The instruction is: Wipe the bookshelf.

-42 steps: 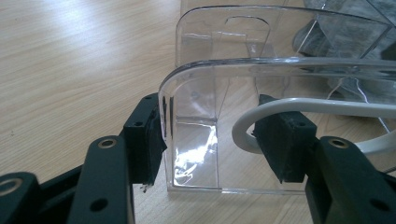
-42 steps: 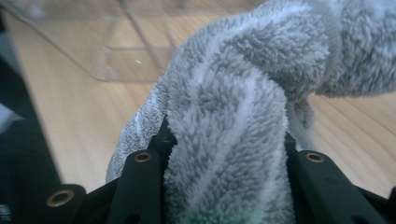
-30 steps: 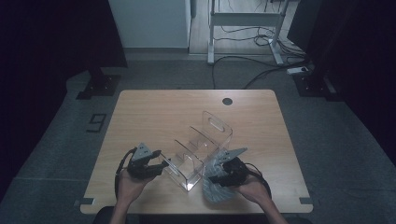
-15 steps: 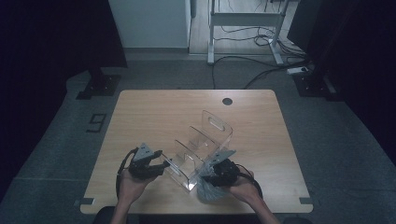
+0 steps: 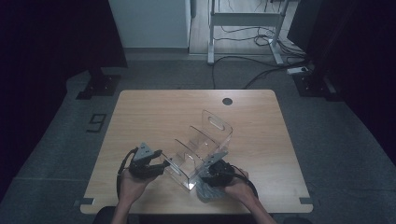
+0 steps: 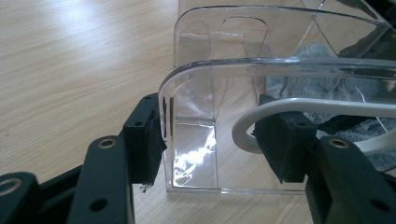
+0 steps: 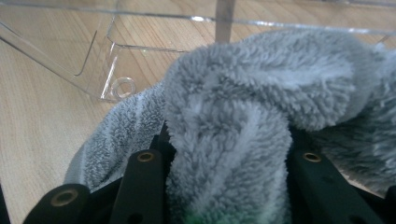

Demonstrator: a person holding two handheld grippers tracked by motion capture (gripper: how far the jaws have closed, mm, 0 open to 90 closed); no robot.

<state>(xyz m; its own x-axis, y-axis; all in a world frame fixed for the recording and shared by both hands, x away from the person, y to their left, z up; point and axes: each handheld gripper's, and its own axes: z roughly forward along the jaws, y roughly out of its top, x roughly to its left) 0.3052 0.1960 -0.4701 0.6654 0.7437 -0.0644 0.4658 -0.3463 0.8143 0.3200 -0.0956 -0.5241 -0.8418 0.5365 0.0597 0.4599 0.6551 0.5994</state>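
Left gripper (image 5: 163, 164) fingers (image 6: 144, 135) straddling a clear acrylic organizer (image 5: 201, 147) wall, not quite pinching, right gripper (image 5: 215, 170) fingers (image 7: 140, 179) clamped on a grey towel (image 7: 243, 116), wooden bench (image 5: 154, 116).

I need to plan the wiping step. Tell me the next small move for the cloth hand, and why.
Probably push the grey cloth forward against the clear acrylic organizer. The right gripper is shut on the cloth right beside the organizer's near wall, and the left gripper straddles its end panel, bracing it.

A: The high view is dim, dark at both sides; only the pale wooden table (image 5: 154, 112) catches light.

B: Both gripper views are brighter. Glare streaks the clear plastic organiser (image 6: 196, 158), and the nearest grey fluffy towel (image 7: 224, 154) blurs.
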